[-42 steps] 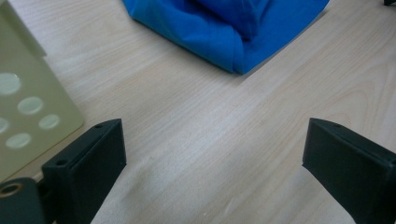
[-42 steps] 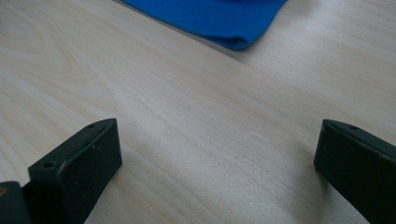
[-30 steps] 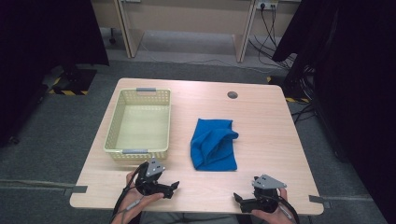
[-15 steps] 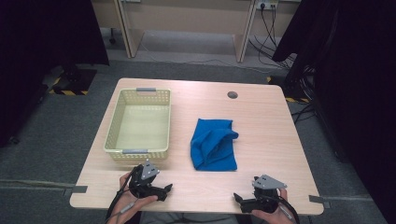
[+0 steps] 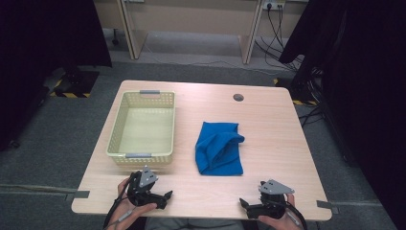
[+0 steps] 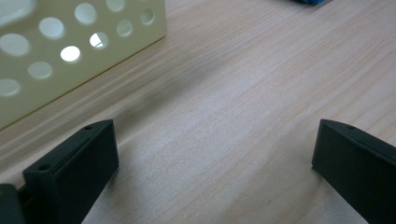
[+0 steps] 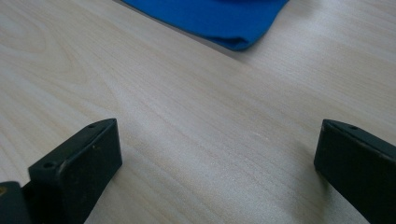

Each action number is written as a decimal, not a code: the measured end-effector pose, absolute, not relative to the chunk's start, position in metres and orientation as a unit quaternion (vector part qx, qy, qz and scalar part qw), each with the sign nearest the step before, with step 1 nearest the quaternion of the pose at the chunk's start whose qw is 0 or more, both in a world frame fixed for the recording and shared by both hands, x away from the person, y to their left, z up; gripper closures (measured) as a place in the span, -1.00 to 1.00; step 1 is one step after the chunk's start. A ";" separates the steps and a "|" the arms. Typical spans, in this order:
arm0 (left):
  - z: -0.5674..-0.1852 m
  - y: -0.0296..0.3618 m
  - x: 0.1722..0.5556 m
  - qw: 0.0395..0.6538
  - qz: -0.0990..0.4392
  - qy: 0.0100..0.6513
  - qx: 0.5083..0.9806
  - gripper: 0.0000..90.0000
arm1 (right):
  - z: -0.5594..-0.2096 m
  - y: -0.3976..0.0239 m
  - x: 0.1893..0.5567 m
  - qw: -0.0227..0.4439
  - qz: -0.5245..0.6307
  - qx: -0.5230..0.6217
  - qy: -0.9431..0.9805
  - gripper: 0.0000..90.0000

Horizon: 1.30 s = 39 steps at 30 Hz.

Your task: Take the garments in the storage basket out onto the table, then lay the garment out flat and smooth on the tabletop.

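A crumpled blue cloth lies on the wooden table, right of centre. Left of it stands an empty cream perforated basket. My left gripper rests near the front edge, just in front of the basket, pointing right. Its jaws have just been opening and stand wide over bare wood, with the basket wall at upper left. My right gripper sits at the front right, open, with nothing between its jaws. The cloth's near corner lies ahead of it.
A round cable hole sits at the table's far edge. Dark curtains hang on both sides, and cables run on the floor behind. A sliver of the blue cloth shows at the top of the left gripper view.
My left gripper has shifted slightly left and back toward the front edge. The right gripper, cloth and basket have stayed put.
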<state>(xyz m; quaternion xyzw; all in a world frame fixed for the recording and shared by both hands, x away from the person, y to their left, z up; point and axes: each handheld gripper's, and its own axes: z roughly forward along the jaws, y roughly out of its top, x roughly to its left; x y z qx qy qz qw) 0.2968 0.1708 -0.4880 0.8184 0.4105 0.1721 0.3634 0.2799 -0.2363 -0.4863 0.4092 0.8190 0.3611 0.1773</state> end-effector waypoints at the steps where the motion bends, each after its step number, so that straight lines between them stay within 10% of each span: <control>1: -0.488 0.172 0.296 0.361 0.172 0.411 0.819 -1.00 | -0.486 -0.236 0.280 0.177 0.361 0.409 0.819 -0.97; 39: -0.466 0.118 0.298 0.389 0.153 0.374 0.828 -0.96 | -0.486 -0.235 0.280 0.177 0.359 0.411 0.819 -0.98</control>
